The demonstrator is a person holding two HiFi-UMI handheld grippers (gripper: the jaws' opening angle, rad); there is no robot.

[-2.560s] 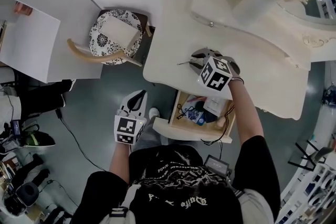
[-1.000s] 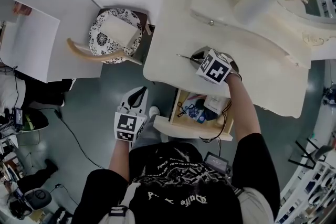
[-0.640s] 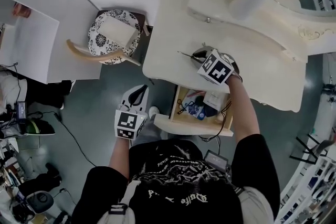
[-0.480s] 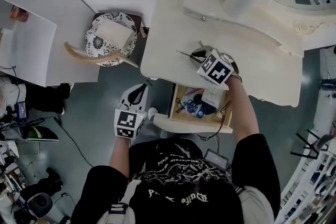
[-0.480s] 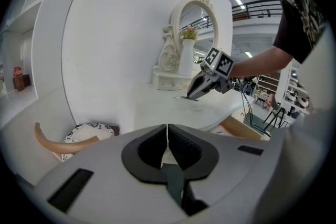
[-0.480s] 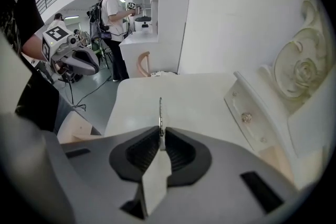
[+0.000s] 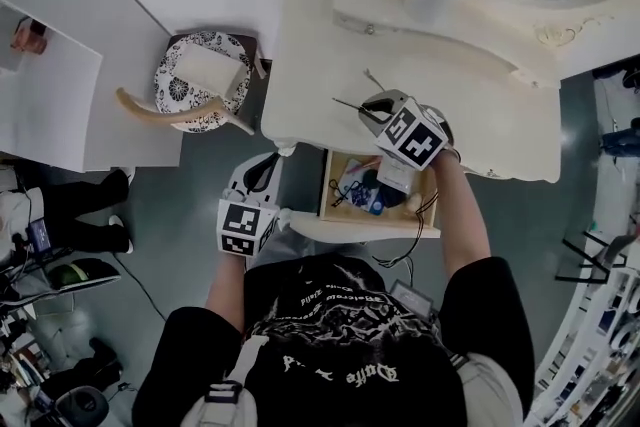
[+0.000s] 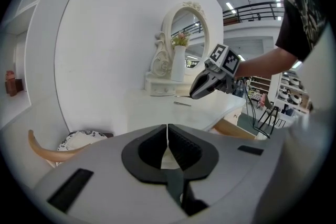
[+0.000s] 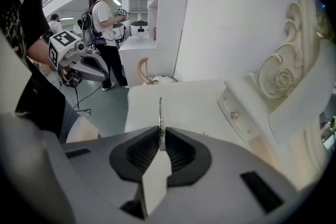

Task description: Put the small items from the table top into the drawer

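My right gripper (image 9: pixel 160 148) is clamped on a thin metal strip (image 9: pixel 160 115) and I've just lifted it off the table (image 7: pixel 310 55), so next stop is the drawer (image 7: pixel 327 187). The left gripper (image 8: pixel 167 145) is pinched closed on nothing. The drawer's open right below with a white box (image 7: pixel 395 177) and blue packet (image 7: pixel 368 201) inside, and there's one little pin (image 7: pixel 372 79) left on top.

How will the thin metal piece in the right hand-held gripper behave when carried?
Probably stiff: the thin metal piece stands straight from the right hand-held gripper, no droop. Likely light and smooth; pinched at one end, it might pivot or slip.
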